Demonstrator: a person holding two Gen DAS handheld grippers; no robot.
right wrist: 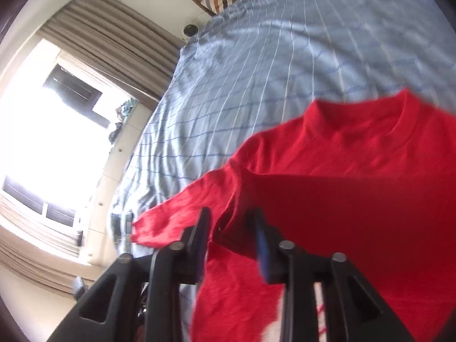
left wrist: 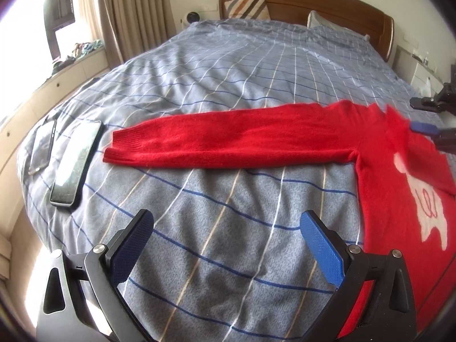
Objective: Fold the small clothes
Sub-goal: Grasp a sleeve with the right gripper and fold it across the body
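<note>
The red sweater point(left wrist: 285, 139) is lying on the bed point(left wrist: 213, 85), one sleeve stretched flat toward two phones point(left wrist: 77, 162). The left gripper point(left wrist: 225, 233) is hovering over bare bedding, jaws wide apart. The right gripper point(right wrist: 230, 245) is clamping a raised fold of sweater fabric between its jaws.

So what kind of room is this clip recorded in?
Almost certainly a home bedroom: a bed with a blue checked cover, a wooden headboard with pillows against it, and curtains beside a bright window.
</note>
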